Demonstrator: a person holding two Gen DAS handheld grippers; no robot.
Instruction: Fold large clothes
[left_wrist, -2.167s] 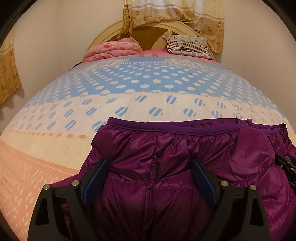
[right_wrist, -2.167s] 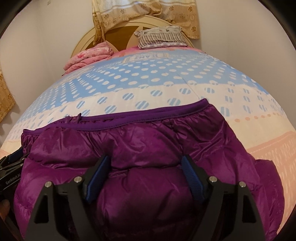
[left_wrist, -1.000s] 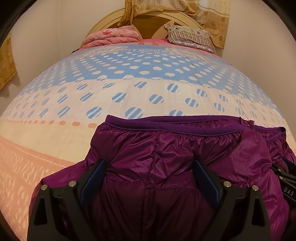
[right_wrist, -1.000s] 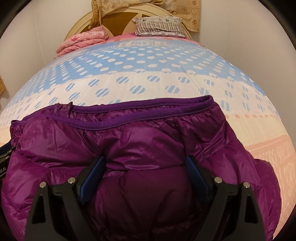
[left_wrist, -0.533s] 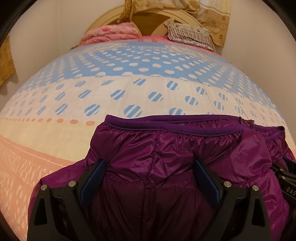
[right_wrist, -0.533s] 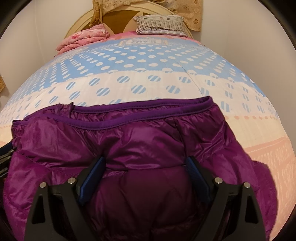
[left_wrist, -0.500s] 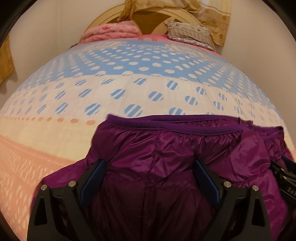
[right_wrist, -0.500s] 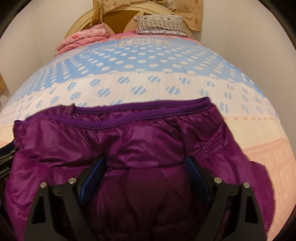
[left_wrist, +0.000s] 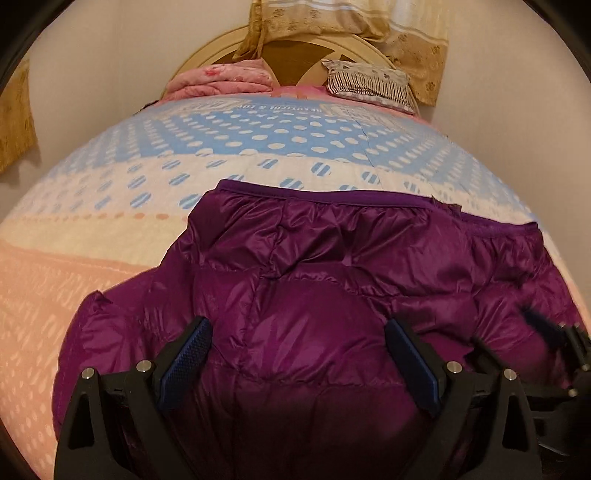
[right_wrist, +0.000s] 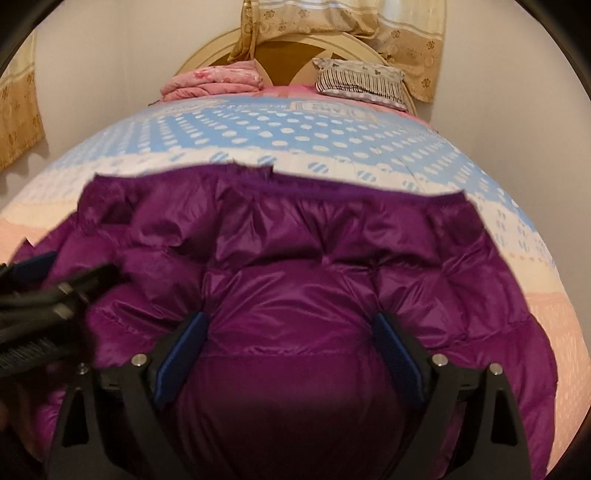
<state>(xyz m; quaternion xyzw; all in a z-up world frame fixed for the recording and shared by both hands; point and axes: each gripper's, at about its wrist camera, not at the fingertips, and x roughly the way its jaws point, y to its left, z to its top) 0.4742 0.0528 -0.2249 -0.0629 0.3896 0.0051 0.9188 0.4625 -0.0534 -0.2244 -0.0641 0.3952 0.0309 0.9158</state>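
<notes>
A shiny purple puffer jacket (left_wrist: 332, 258) lies on the bed, its banded hem toward the headboard. My left gripper (left_wrist: 297, 325) hovers over the jacket's left part, fingers wide apart with the padded fabric bulging between them. My right gripper (right_wrist: 288, 317) stands the same way over the jacket (right_wrist: 314, 251) on its right part, open. Each gripper shows blurred at the edge of the other's view: the right gripper (left_wrist: 554, 332) and the left gripper (right_wrist: 44, 288). A sleeve or side panel spreads out to the left (left_wrist: 96, 325).
The bed's quilt (left_wrist: 258, 147) has blue, cream and peach bands with dots. A folded pink blanket (left_wrist: 221, 77) and a striped pillow (left_wrist: 369, 85) lie by the round headboard (left_wrist: 295, 48). Walls stand close on both sides; curtains (left_wrist: 14, 114) hang at the left.
Both views have drawn back from the hem, so more of the jacket shows. The two grippers stand closer to each other. Finger spacing is unchanged.
</notes>
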